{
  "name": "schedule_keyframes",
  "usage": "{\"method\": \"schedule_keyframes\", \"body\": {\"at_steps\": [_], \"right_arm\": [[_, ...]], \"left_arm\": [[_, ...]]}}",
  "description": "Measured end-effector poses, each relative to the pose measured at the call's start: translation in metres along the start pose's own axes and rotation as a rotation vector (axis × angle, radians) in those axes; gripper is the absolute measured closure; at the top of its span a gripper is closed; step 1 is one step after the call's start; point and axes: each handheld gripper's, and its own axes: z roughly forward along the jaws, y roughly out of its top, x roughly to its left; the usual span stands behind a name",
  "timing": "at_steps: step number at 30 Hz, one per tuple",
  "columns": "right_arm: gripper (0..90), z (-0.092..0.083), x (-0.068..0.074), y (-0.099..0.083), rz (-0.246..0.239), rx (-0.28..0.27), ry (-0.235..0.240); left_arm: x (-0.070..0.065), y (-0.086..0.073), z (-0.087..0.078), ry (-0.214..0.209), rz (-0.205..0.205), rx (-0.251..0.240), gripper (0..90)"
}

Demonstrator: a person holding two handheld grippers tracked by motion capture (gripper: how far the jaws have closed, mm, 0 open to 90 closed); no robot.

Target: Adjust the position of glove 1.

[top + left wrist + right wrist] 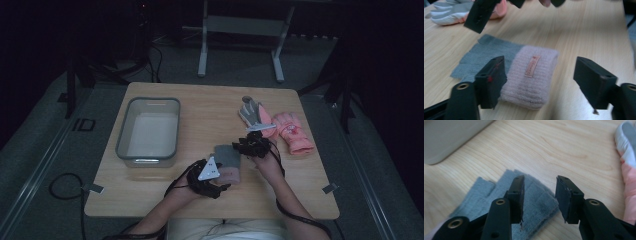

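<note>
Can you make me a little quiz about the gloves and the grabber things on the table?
1. True or false: the left gripper is squeezing the grey and pink knit glove.
2. Which is nearest the right gripper? A) the grey bin B) the white and pink gloves C) the table's far left corner
3. Fill in: the grey bin has ____ inside it.

Key:
1. False: its jaws stand wide open over the glove.
2. B
3. Nothing
</note>
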Motion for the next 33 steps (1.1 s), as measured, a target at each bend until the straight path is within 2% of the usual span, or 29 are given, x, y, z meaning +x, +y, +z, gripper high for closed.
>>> {"method": "schedule_keyframes", "body": {"at_steps": [2,4,6,11,16,19,21,23,27,30,31,33], "right_arm": [[54.8,0.004,0.0,-0.002,0.001,0.011,-0.001],[51.9,0.009,-0.001,-0.003,-0.003,0.025,-0.002],[50.0,0.013,-0.001,-0.005,-0.015,0.045,-0.014],[41.5,0.023,-0.004,-0.012,-0.006,0.099,-0.029],[38.5,0.028,-0.009,-0.015,0.06,0.12,-0.011],[41.5,0.028,-0.009,-0.016,0.053,0.118,-0.005],[51.2,0.028,-0.007,-0.015,0.054,0.122,0.019],[56.1,0.028,-0.005,-0.014,0.053,0.127,0.026],[63.4,0.029,-0.003,-0.013,0.08,0.137,0.05],[72.0,0.03,0.0,-0.012,0.098,0.139,0.076],[73.0,0.03,0.002,-0.012,0.078,0.137,0.07],[74.9,0.03,0.008,-0.011,0.049,0.136,0.056]], "left_arm": [[0.001,0.0,0.006,-0.002,0.03,0.039,32.1],[0.002,-0.002,0.01,-0.011,0.035,0.057,34.9],[0.002,-0.003,0.013,-0.018,0.037,0.062,35.6],[0.001,-0.003,0.018,-0.004,0.054,0.084,37.1],[0.001,-0.005,0.02,0.016,0.084,0.09,40.0],[0.0,-0.006,0.021,0.03,0.108,0.097,41.3],[-0.002,-0.005,0.022,0.039,0.129,0.107,42.9],[-0.004,-0.005,0.023,0.058,0.163,0.124,45.0],[-0.007,-0.004,0.026,0.095,0.222,0.142,48.7],[-0.009,-0.004,0.027,0.11,0.245,0.153,51.9],[-0.01,-0.003,0.027,0.113,0.25,0.161,53.7],[-0.009,0.0,0.025,0.111,0.233,0.165,60.4]]}}
